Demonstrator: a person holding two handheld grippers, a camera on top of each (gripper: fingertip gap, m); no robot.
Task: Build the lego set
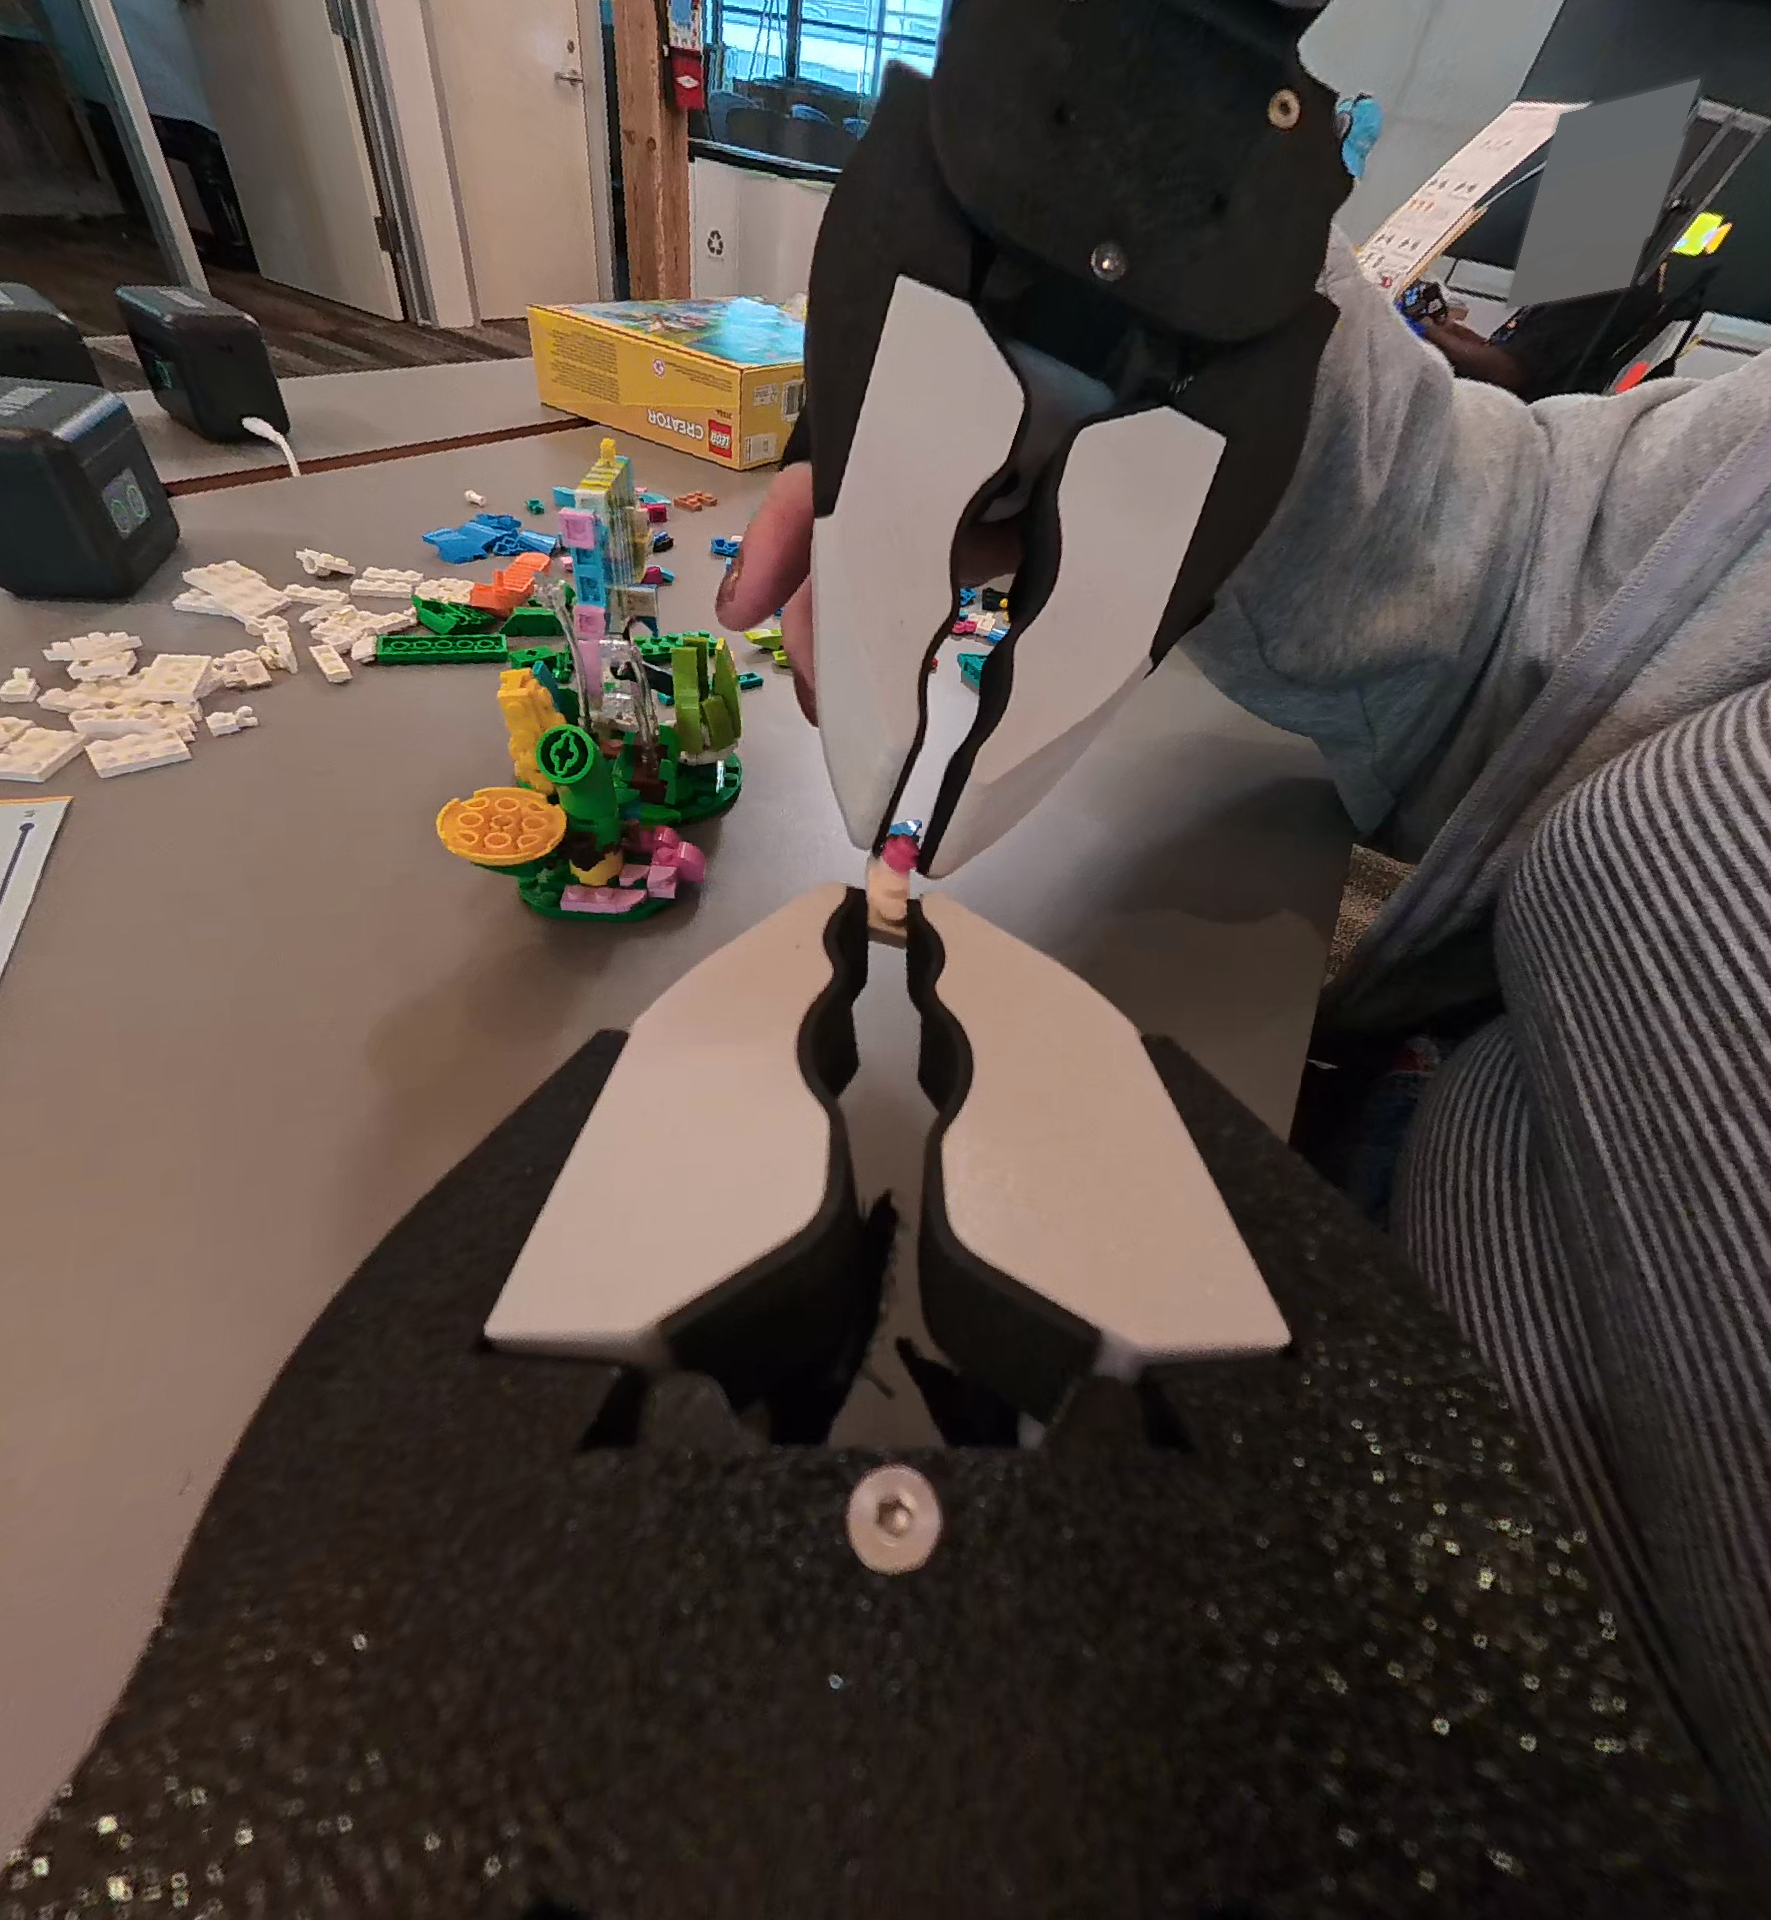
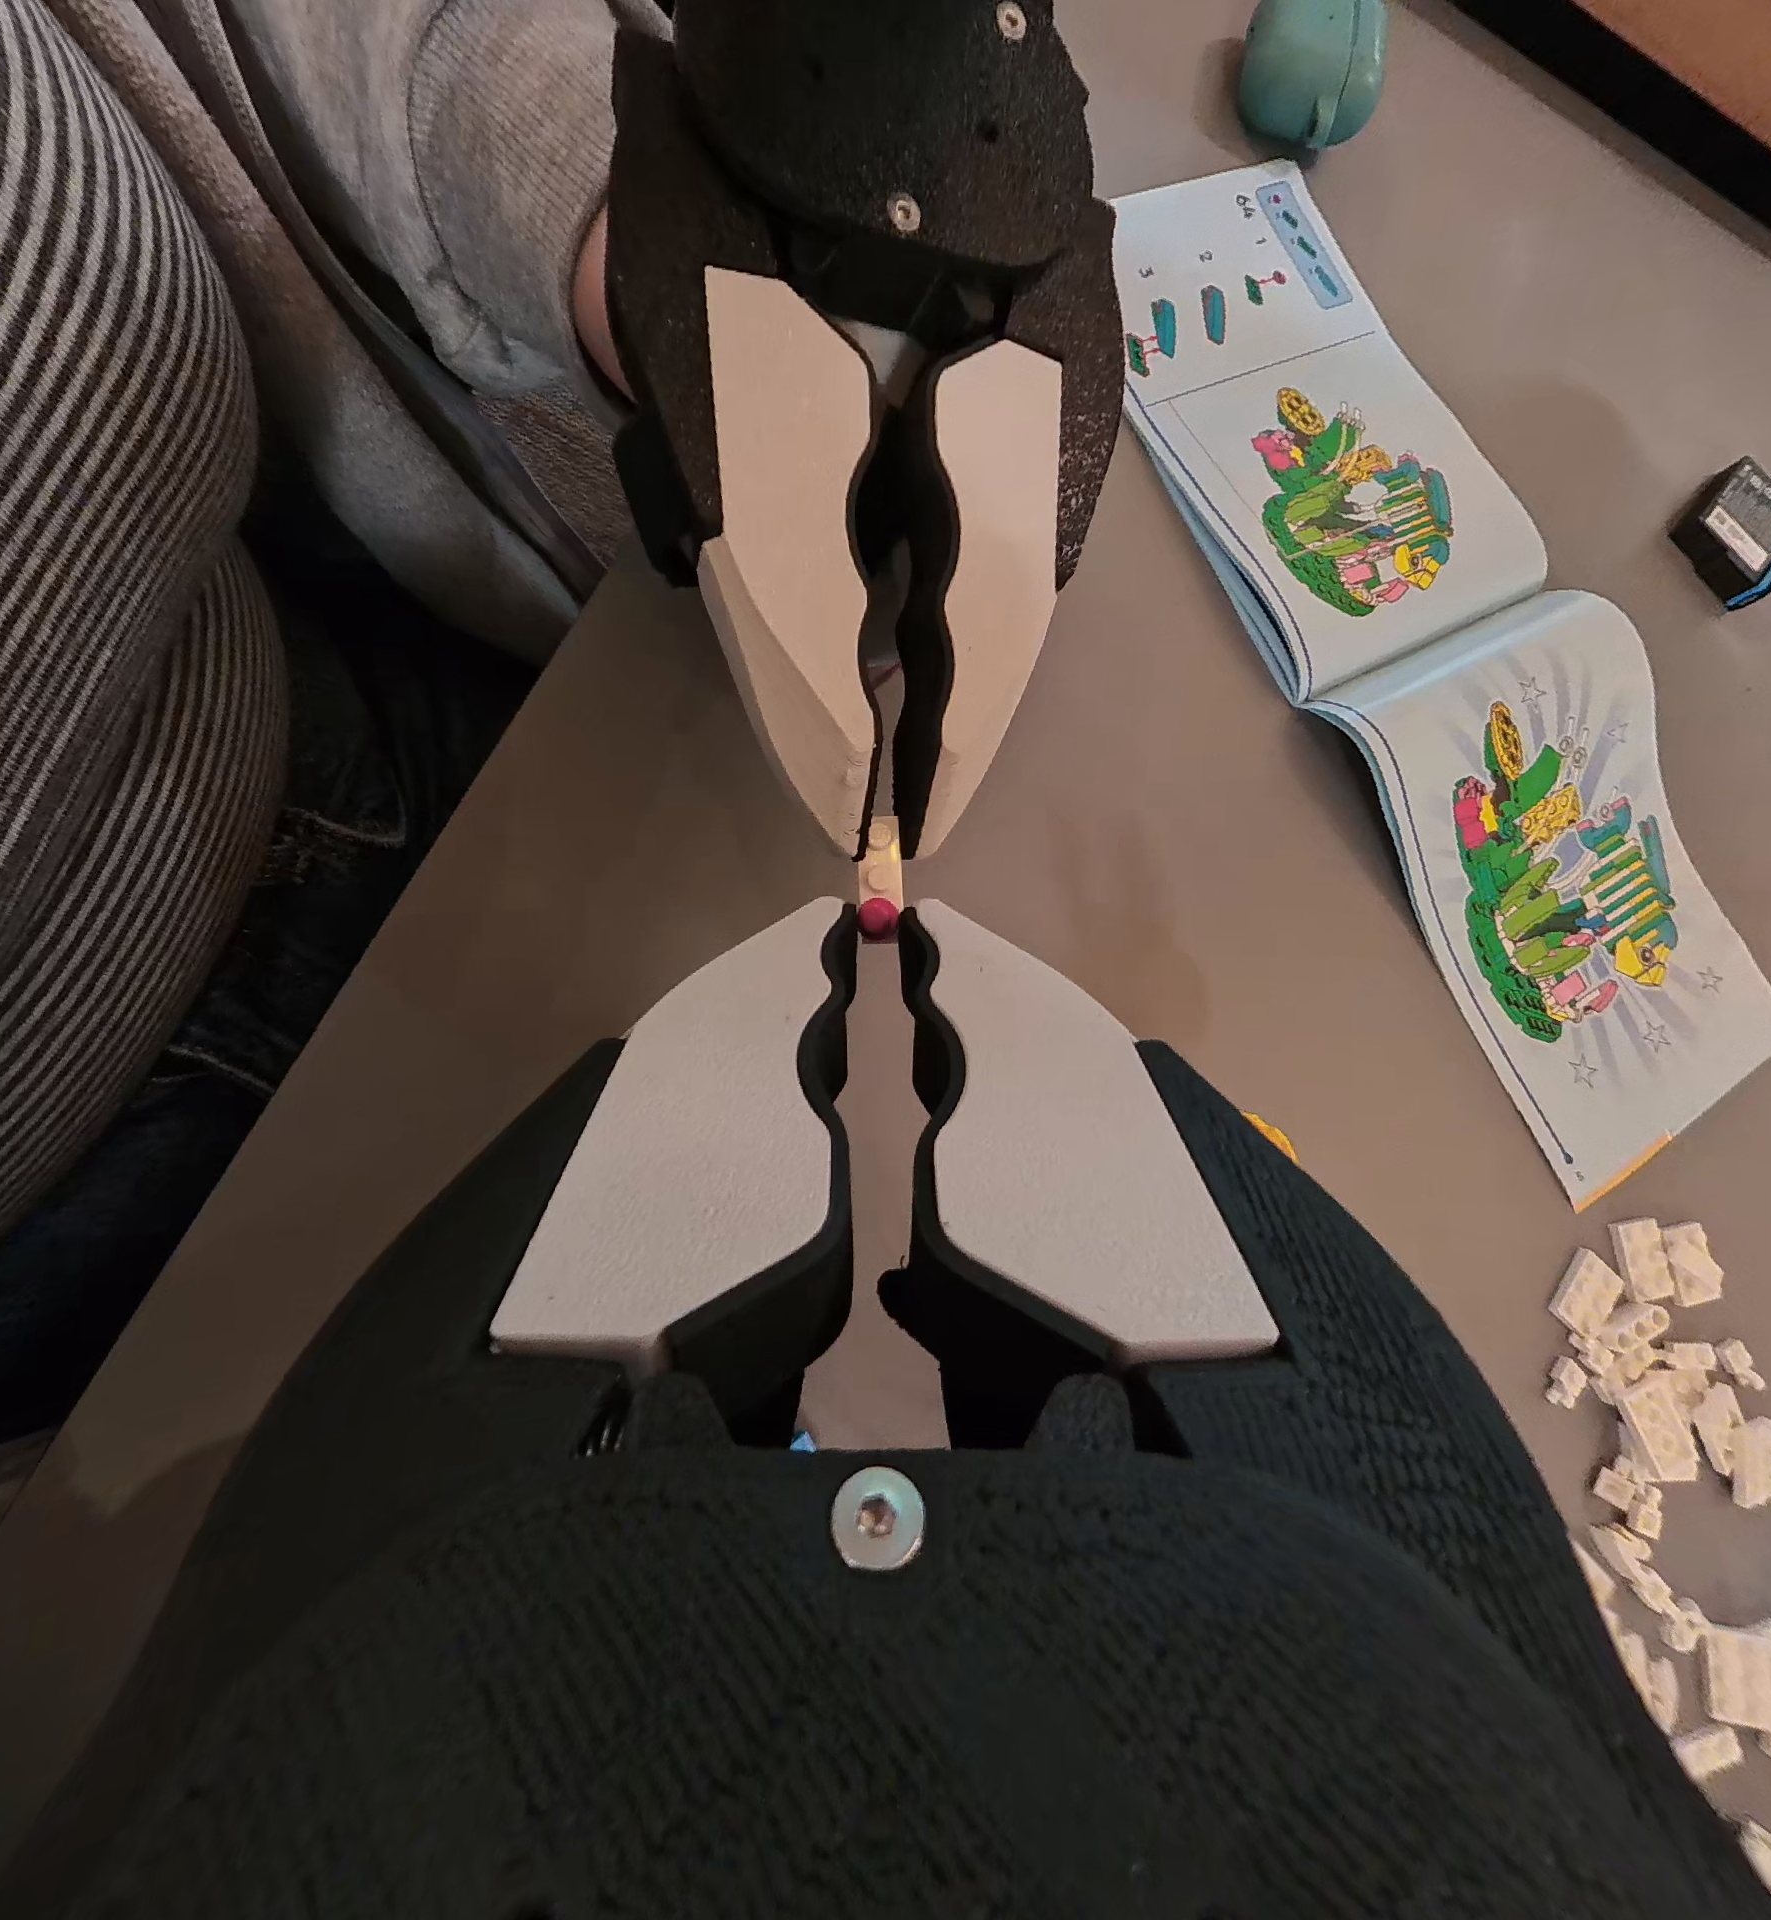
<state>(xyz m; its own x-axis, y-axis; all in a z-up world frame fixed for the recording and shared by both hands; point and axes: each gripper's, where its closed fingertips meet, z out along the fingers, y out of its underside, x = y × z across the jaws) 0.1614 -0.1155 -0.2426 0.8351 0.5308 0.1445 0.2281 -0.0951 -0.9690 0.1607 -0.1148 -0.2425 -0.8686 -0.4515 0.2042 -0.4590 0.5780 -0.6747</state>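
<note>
While the two grippers meet tip to tip above the near table (image 1: 237, 1039) edge, a small white plate (image 1: 887, 906) is pinched by the left gripper (image 1: 883, 912) and a small pink piece (image 2: 877, 920) by the right gripper (image 2: 877, 925), the pieces touching. Farther left, the colourful lego model (image 1: 611, 769) is seen, with loose white bricks (image 1: 122, 707) beyond. An open instruction booklet (image 2: 1463, 665) lies well apart.
</note>
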